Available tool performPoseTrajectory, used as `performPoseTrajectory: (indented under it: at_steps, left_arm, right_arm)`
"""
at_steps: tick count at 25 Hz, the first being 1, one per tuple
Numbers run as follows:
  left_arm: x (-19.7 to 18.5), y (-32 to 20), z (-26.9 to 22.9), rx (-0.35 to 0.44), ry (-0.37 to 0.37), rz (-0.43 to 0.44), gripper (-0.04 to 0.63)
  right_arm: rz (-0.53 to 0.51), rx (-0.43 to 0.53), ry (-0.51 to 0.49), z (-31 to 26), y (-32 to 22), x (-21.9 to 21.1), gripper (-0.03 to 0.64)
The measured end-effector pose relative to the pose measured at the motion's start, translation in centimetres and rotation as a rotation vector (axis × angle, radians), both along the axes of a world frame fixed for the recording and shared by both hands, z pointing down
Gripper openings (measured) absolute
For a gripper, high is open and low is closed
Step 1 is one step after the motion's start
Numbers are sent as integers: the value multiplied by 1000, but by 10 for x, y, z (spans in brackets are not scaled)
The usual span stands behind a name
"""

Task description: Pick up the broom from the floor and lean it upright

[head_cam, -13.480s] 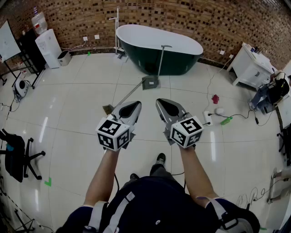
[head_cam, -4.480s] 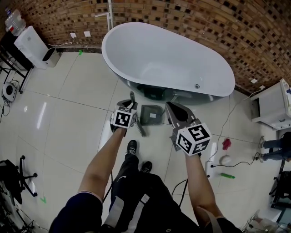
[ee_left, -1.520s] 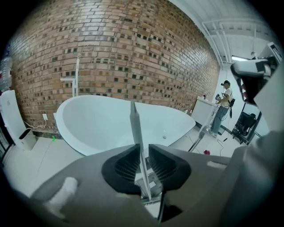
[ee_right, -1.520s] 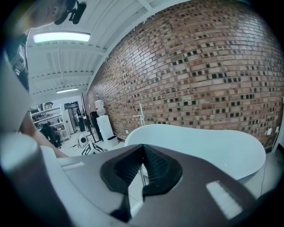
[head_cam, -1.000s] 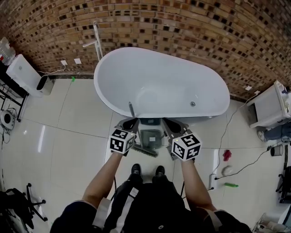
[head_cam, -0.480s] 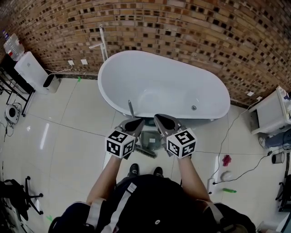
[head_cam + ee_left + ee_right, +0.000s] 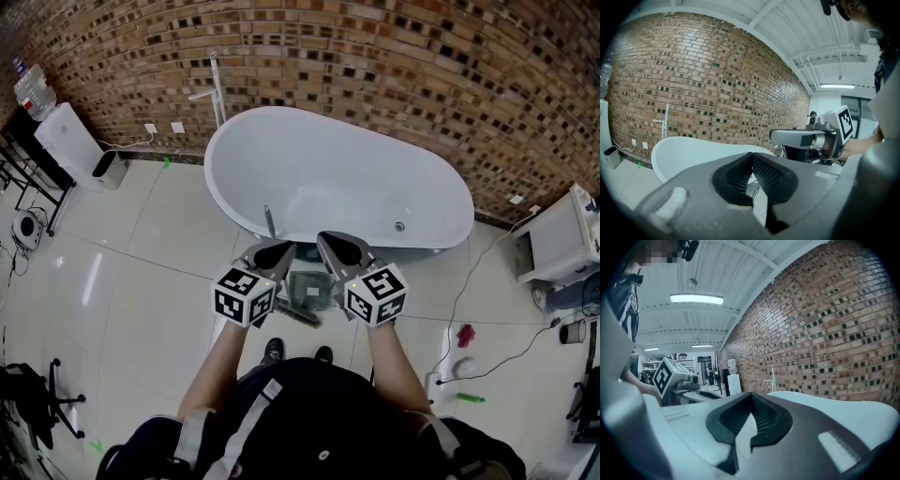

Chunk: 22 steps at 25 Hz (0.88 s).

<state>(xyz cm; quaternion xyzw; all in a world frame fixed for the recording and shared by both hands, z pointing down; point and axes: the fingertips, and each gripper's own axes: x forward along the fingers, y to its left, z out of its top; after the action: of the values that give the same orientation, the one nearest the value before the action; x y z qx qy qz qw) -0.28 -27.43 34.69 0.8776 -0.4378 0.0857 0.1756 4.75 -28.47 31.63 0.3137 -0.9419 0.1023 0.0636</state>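
The broom stands leaning against the white bathtub (image 7: 412, 234). Its thin grey handle (image 7: 269, 223) rests at the tub's near rim and its bristle head (image 7: 300, 316) sits on the tiles by the grey dustpan (image 7: 307, 289). My left gripper (image 7: 278, 249) hovers just right of the handle, apart from it, jaws shut with nothing in them. My right gripper (image 7: 330, 246) hangs beside it above the dustpan, also shut and holding nothing. In the left gripper view the shut jaw tips (image 7: 751, 155) point over the tub (image 7: 693, 150). The right gripper view shows shut tips (image 7: 751, 395) too.
A brick wall (image 7: 375, 75) runs behind the tub, with a floor-standing faucet (image 7: 217, 89) at its left end. A white appliance (image 7: 67, 142) stands far left, a white cabinet (image 7: 562, 246) far right. Cables, a red item (image 7: 466, 336) and a green item (image 7: 472, 398) lie on the right tiles.
Both grippers have risen and drawn closer together in front of the tub. The broom stays leaning against the rim, untouched.
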Motion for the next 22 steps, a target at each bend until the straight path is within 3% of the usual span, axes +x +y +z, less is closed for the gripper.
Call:
performPoseTrajectory:
  at_steps: [22]
  left_arm:
    - [9, -9, -9, 17, 2, 34, 2]
  right_arm:
    - [45, 28, 2, -11, -6, 12, 2]
